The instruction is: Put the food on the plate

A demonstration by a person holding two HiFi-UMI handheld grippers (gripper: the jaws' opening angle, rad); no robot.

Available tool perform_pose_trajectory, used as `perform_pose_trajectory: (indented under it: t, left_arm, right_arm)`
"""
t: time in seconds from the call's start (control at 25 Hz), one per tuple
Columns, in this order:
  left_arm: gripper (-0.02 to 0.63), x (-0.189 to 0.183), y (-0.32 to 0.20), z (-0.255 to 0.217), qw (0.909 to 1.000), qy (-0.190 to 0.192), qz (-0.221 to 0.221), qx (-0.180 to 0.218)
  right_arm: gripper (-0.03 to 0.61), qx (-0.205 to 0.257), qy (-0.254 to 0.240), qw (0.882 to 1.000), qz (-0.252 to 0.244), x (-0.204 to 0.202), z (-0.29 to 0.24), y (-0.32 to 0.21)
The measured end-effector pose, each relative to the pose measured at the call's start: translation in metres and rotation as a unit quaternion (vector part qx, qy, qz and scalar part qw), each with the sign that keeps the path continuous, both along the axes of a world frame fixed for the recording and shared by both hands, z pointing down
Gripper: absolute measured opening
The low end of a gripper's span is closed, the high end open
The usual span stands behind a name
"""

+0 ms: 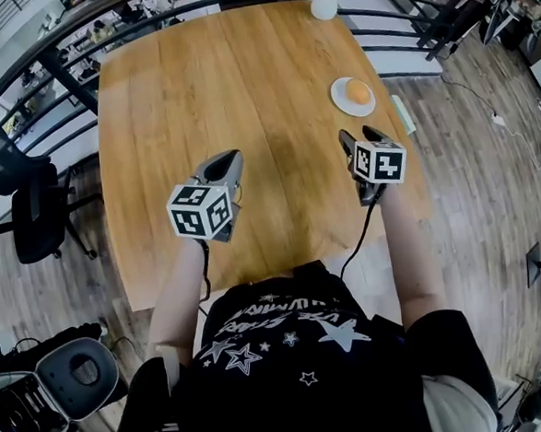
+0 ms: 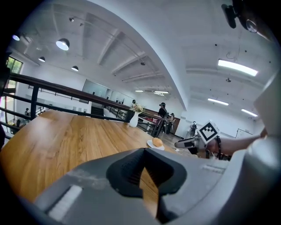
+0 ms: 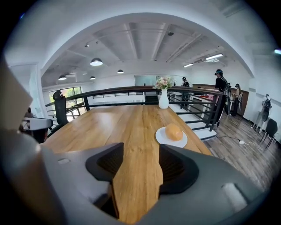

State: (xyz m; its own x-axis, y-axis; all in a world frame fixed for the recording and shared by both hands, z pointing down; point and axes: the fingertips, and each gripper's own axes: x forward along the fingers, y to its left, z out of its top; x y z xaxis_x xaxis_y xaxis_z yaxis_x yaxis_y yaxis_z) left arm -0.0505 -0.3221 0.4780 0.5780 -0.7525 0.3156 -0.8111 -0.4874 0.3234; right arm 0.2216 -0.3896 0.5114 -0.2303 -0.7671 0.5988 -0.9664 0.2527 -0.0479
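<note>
Bun (image 1: 358, 92) sits on plate (image 1: 338, 100) at one o'clock. Left gripper (image 1: 224, 160) jaws together, right gripper (image 1: 355, 136) jaws apart, both empty; they should stay clear.

Reaching forward side by side, holding left claw (image 1: 229, 158) closed on nothing and right claw (image 1: 355, 136) parted, likewise empty, both pointing ahead.

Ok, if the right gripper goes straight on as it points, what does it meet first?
Likely just bare table; the right gripper points slightly left of the plate with the food, though it could clip the rim.
</note>
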Motion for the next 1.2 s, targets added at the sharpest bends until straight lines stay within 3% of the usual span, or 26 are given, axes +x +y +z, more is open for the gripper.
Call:
perform_pose_trajectory:
  t: [0.52, 0.68, 0.96, 1.2]
  left_arm:
    - [0.000, -0.049, 0.031, 0.000, 0.9976, 0.012, 0.068, 0.007]
    - [0.000, -0.061, 0.038, 0.006, 0.9955, -0.001, 0.094, 0.006]
    - [0.000, -0.065, 0.056, 0.017, 0.9917, -0.004, 0.129, -0.002]
    - [0.000, -0.059, 0.065, 0.029, 0.9889, -0.010, 0.148, -0.007]
  right_arm:
    - [0.134, -0.002, -0.033, 0.998, 0.063, -0.058, 0.002, 0.076]
    - [0.016, 0.004, -0.024, 0.995, 0.095, -0.068, -0.001, 0.101]
    - [0.003, -0.010, -0.040, 0.993, 0.108, -0.084, 0.006, 0.150]
    - [0.003, -0.010, -0.031, 0.996, 0.082, -0.096, 0.010, 0.165]
